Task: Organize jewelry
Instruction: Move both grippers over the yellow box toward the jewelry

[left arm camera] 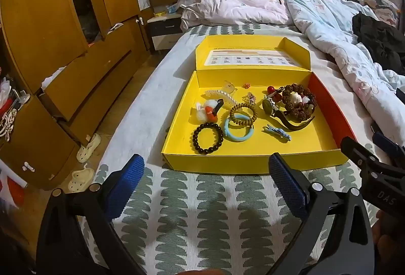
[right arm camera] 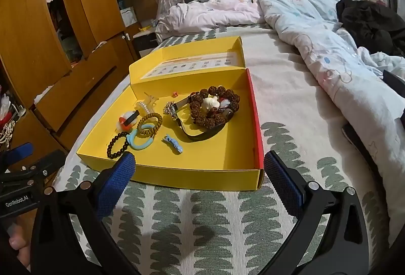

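Note:
An open yellow box (left arm camera: 253, 161) (right arm camera: 197, 173) lies on the bed with its lid folded back. Inside lie a black bead bracelet (left arm camera: 208, 138) (right arm camera: 117, 146), a blue ring bangle (left arm camera: 238, 132) (right arm camera: 140, 141), a brown coil hair tie (left arm camera: 243, 111) (right arm camera: 149, 126), a blue hair clip (left arm camera: 277, 132) (right arm camera: 173, 143), a watch with dark strap (left arm camera: 286, 115) (right arm camera: 200, 130), a large brown seed bracelet (left arm camera: 300, 101) (right arm camera: 215, 106) and a pearl clip (left arm camera: 220, 95). My left gripper (left arm camera: 206, 173) is open and empty before the box's front wall. My right gripper (right arm camera: 198, 171) is open and empty there too.
The bed has a leaf-patterned sheet (left arm camera: 202, 211), a crumpled quilt (left arm camera: 316, 22) and dark clothing (left arm camera: 379, 39) at the far right. Wooden wardrobes (left arm camera: 50, 47) and slippers (left arm camera: 88, 148) stand on the floor to the left. The right gripper's body shows in the left wrist view (left arm camera: 374, 168).

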`<state>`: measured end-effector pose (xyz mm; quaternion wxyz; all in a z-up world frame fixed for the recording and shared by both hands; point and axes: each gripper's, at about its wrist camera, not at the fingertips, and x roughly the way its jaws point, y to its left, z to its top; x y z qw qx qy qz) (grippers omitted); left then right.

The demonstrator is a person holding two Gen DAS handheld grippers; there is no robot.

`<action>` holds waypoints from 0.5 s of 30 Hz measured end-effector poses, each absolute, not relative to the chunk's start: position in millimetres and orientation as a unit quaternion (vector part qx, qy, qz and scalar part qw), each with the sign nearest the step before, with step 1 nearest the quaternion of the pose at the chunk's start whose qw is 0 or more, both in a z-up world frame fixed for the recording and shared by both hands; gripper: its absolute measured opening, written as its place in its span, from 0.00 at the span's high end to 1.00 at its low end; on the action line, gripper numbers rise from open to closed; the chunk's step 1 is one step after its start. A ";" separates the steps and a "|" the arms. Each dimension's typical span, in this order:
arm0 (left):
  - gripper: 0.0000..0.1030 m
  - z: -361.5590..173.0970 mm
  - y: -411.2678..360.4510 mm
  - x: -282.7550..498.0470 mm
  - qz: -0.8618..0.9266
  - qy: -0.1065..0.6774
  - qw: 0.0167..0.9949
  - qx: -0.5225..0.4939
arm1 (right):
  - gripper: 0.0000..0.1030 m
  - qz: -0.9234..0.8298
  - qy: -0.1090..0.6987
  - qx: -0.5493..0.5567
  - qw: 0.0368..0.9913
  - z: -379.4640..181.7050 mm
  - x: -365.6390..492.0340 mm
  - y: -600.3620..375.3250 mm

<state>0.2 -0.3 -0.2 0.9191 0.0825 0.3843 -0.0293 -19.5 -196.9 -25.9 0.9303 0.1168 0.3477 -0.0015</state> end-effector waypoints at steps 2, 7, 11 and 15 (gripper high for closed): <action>0.06 -0.2 0.1 0.2 -0.030 0.384 0.919 0.080 | 0.03 -0.001 0.345 0.113 0.932 -24.7 -19.2 -196.5; 0.06 -1.7 -2.5 -0.3 -0.027 0.384 0.919 0.082 | 0.03 -0.002 0.333 0.106 0.937 -20.9 -21.7 -198.1; 0.06 -3.6 -3.6 1.5 -0.028 0.384 0.919 0.083 | 0.03 0.004 0.330 0.078 0.941 -24.5 -19.8 -186.0; 0.06 -4.1 -2.0 10.9 -0.018 0.384 0.919 0.086 | 0.03 0.006 0.326 0.051 0.944 -22.3 -16.3 -182.5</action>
